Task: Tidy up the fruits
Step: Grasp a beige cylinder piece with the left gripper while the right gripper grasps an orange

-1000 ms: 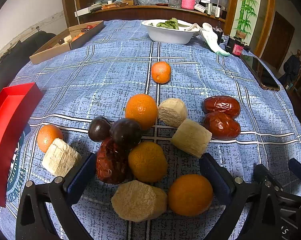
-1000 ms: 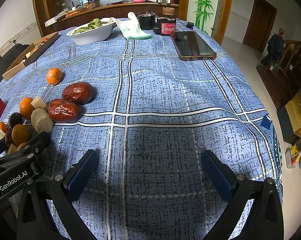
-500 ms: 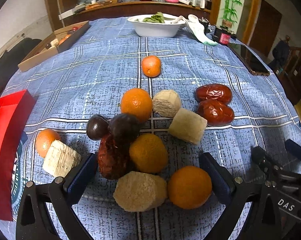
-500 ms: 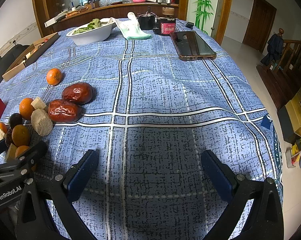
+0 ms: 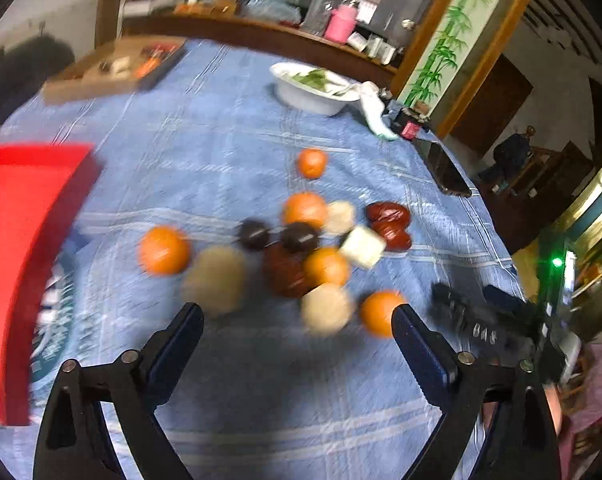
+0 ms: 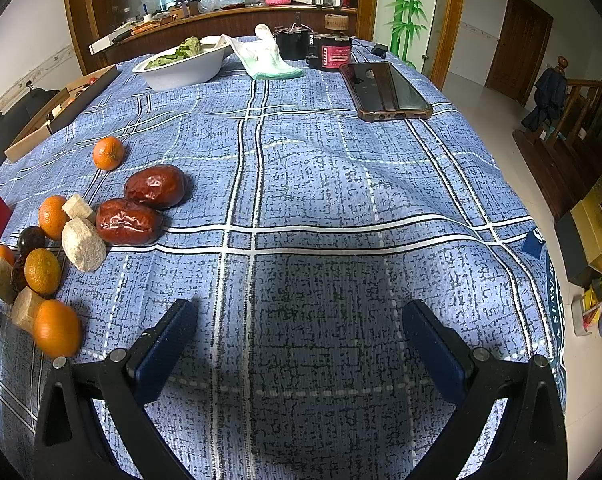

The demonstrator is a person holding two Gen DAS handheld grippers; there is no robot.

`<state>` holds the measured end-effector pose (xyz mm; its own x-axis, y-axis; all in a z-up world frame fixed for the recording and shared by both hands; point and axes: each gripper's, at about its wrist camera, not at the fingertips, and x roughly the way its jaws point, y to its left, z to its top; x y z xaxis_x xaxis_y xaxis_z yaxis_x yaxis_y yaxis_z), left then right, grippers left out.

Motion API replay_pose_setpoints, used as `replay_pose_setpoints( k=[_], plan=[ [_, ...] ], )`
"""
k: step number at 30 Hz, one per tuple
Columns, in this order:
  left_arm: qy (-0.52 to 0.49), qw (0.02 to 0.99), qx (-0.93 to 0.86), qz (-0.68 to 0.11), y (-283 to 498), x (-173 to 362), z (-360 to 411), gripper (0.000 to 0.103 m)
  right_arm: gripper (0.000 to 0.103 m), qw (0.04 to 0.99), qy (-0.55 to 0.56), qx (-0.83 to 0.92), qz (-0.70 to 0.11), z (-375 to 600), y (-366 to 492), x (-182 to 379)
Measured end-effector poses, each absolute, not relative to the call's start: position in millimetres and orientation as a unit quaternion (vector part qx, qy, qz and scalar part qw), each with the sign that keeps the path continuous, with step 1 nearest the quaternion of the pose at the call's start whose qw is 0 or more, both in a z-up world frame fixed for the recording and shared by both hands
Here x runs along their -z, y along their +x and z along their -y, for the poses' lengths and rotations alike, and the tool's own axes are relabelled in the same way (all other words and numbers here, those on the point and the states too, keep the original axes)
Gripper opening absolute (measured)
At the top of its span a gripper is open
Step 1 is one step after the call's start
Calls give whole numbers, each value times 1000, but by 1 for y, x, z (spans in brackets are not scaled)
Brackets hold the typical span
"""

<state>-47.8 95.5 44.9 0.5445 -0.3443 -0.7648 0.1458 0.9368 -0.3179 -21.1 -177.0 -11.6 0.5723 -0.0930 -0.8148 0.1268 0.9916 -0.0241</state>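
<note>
Here, the left wrist view is smeared with motion blur. The left gripper (image 5: 297, 328) fills the bottom of the frame, its two blue-padded fingers spread wide with nothing between them. Just above it, at centre frame, a cluster of fruit lies on the blue plaid tablecloth (image 5: 205, 136): several mandarins, the nearest one (image 5: 381, 313) just beside the right-hand finger; two dark round plums (image 5: 253, 234); pale cut chunks, one (image 5: 325, 308) at the front of the cluster; and two glossy red dates (image 5: 389, 216) at the cluster's right edge. One mandarin (image 5: 311, 163) sits apart, higher in the frame. A red box (image 5: 25, 240) takes up the left edge. A white bowl of greens (image 5: 313, 88) and a cardboard box (image 5: 113, 68) are near the top.

In the right wrist view, which is sharp, the right gripper (image 6: 301, 344) sits low in the frame, fingers wide apart and empty, over bare tablecloth. The fruit cluster lies along the left edge: two red dates (image 6: 155, 187) touching, pale chunks (image 6: 83, 244), mandarins (image 6: 57, 328) and a dark plum (image 6: 31, 239). The lone mandarin (image 6: 108, 153) is above them. A phone (image 6: 385, 92) lies upper right of centre, the bowl (image 6: 181, 65) and a crumpled white cloth (image 6: 267, 60) near the top.
</note>
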Motion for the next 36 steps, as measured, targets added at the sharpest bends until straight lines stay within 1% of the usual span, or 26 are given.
replay_pose_setpoints(
  k=[1,6,11,12,14,15,16,17,19,21,23,24,28,29,30,31,33,35,36],
  plan=[
    [-106,873,137,-456,-51,-48,-109,90,103,886,18,62,-458,177,-21,12],
    [-130,895,92,-416,-68,-60,-175,90,103,875,16,63,-480,179,-16,9],
    [-151,905,80,-390,-79,-64,-203,90,103,870,23,75,-487,178,-20,8],
    [-149,907,82,-386,-80,-64,-205,88,102,877,31,75,-473,175,-27,3],
    [-146,908,92,-382,-80,-62,-204,76,101,895,53,36,-441,163,-41,-11],
    [-146,905,105,-386,-78,-58,-200,72,100,900,58,18,-431,157,-46,-16],
    [-146,902,115,-390,-75,-55,-198,64,99,905,61,-3,-421,148,-51,-21],
    [-144,896,131,-398,-73,-51,-192,58,96,909,62,-31,-411,136,-56,-27],
    [-136,893,147,-404,-71,-48,-182,57,86,910,57,-71,-405,118,-59,-31],
    [-123,892,161,-404,-68,-46,-172,57,64,906,48,-100,-408,99,-58,-30],
    [-107,890,177,-406,-65,-44,-161,57,53,902,40,-116,-415,88,-55,-27],
    [-96,890,183,-407,-62,-44,-155,57,51,899,39,-123,-419,84,-53,-23],
    [-55,888,204,-408,-51,-39,-130,57,50,891,32,-138,-431,77,-53,-12],
    [-48,887,206,-410,-47,-37,-126,55,47,889,29,-139,-436,75,-52,-7],
    [-42,886,208,-412,-43,-35,-122,52,46,886,30,-143,-440,75,-50,-4],
    [-36,883,212,-417,-37,-33,-116,47,46,883,36,-149,-443,76,-49,-2],
    [-28,879,217,-423,-32,-29,-112,46,43,882,44,-154,-442,81,-49,-4],
    [-15,875,224,-429,-27,-25,-105,43,43,881,41,-157,-444,80,-48,-3],
    [-4,877,220,-427,-25,-24,-101,43,43,879,41,-161,-447,79,-47,-1]
  ],
)
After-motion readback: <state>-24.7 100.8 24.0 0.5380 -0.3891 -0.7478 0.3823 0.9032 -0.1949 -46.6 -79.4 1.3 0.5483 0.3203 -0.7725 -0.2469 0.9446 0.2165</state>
